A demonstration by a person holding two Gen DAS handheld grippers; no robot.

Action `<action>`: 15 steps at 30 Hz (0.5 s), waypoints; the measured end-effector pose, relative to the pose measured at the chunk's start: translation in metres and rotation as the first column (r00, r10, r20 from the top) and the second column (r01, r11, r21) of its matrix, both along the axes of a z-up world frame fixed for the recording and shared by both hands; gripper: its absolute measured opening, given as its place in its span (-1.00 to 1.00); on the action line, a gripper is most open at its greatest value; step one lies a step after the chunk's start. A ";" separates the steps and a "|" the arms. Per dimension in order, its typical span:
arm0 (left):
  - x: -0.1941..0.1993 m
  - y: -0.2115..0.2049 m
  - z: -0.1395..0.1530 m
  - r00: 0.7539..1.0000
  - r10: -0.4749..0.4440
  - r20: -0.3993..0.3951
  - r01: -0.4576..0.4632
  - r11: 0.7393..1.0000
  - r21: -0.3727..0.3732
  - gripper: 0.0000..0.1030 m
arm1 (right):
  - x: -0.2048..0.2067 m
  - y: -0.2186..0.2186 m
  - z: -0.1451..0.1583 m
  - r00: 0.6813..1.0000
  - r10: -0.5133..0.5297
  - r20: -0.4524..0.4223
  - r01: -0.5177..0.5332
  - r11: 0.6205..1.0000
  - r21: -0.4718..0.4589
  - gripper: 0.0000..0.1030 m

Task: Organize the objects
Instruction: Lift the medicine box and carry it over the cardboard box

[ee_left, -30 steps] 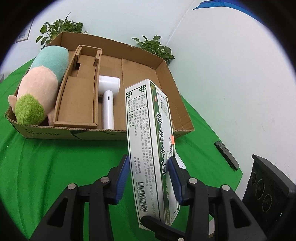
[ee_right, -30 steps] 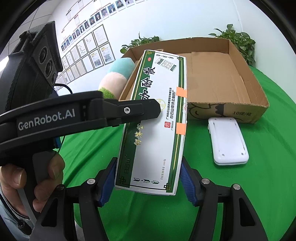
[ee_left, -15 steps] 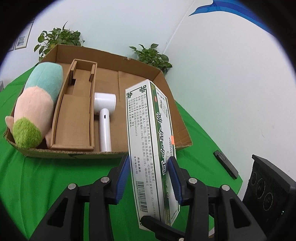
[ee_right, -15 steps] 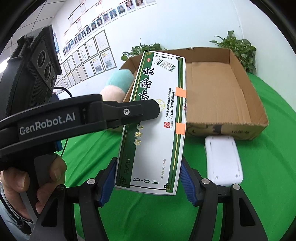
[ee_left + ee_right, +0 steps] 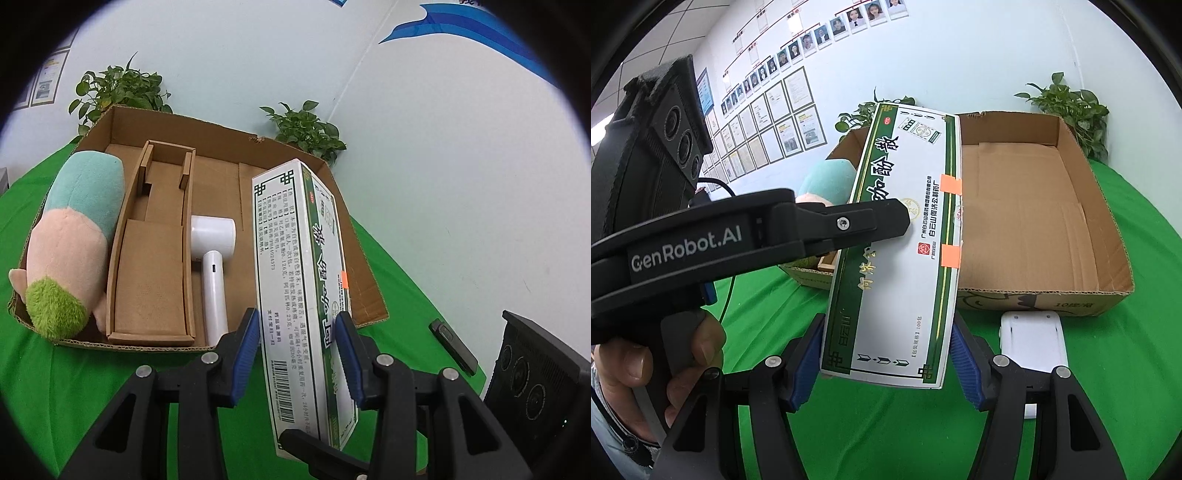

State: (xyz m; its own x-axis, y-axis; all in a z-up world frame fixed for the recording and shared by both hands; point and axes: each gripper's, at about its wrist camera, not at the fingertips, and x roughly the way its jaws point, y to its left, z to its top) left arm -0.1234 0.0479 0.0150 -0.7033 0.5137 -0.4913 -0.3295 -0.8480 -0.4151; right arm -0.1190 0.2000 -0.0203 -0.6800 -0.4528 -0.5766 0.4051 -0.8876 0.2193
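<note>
Both the left gripper (image 5: 295,354) and the right gripper (image 5: 886,358), marked "GenRobot.AI", pinch the green-and-white medicine box (image 5: 901,240), labelled "100", its lower end hidden behind jaws.

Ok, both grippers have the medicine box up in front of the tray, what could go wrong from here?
1. The left gripper pinches the medicine box across its narrow sides and the right gripper across its width; if the hands drift apart, the box could twist or slip.
2. The hair dryer lies beside the tray's open space; a box lowered too far left could land on it.
3. The white device lies just below; a drop could hit it.
</note>
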 end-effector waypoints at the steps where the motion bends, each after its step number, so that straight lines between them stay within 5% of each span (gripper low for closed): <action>1: -0.002 0.000 0.001 1.000 0.002 -0.002 -0.002 1.000 0.002 -0.21 | -0.003 0.000 0.001 1.000 -0.001 0.001 0.001 1.000 -0.003 0.18; 15: -0.050 0.004 0.015 1.000 0.004 -0.026 -0.004 1.000 -0.007 -0.21 | -0.063 0.007 0.020 1.000 0.011 0.018 -0.011 1.000 -0.007 0.18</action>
State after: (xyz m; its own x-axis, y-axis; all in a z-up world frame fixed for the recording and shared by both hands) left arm -0.1733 0.0516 0.0297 -0.7180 0.5073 -0.4766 -0.3368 -0.8524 -0.3999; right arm -0.1816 0.2073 -0.0002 -0.6644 -0.4644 -0.5856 0.4112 -0.8814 0.2324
